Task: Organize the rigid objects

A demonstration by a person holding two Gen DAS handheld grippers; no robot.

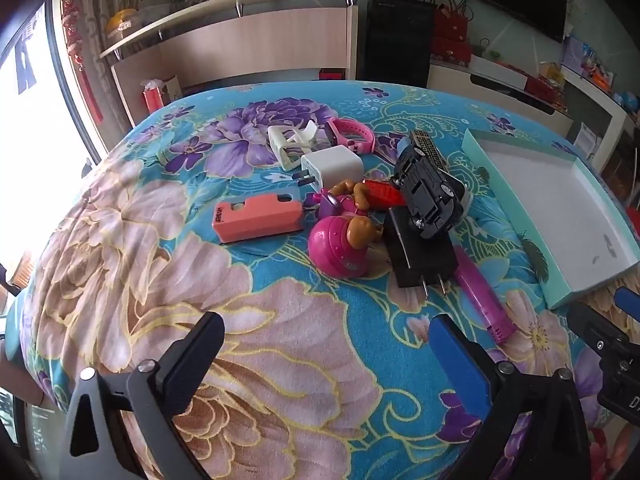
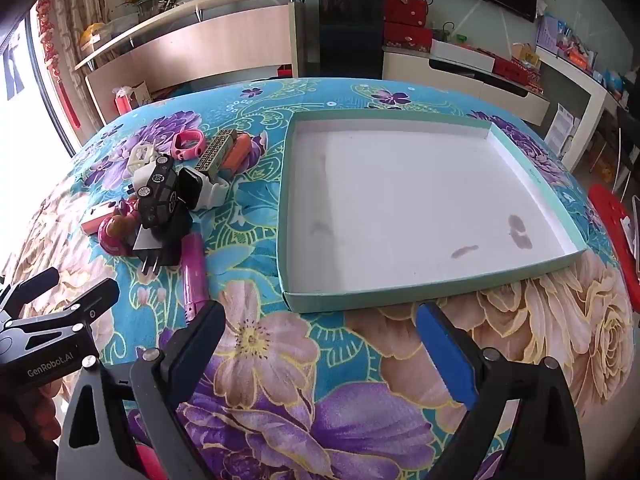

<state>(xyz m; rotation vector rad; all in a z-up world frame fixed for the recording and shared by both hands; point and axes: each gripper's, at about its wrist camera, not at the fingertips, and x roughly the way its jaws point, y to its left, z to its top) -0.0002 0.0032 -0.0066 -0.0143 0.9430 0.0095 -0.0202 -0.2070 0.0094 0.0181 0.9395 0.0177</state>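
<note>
Two readable marks | left tool [image 2: 60,292]: "GenRobot.AI" | coral case [image 1: 256,218]: "vinaer"

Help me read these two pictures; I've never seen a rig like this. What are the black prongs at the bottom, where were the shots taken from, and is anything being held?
There is no robot: a person carries two hand-held clamps, each with a camera looking along its jaws. The left camera shows the left gripper, jaws wide open over a flowered blanket, holding nothing. The right camera shows the right gripper, also open and empty. On the blanket lies a pile of small things: a black toy car, a white charger, a pink watch, a black plug. Beside it sits a shallow, empty box lid.
</note>
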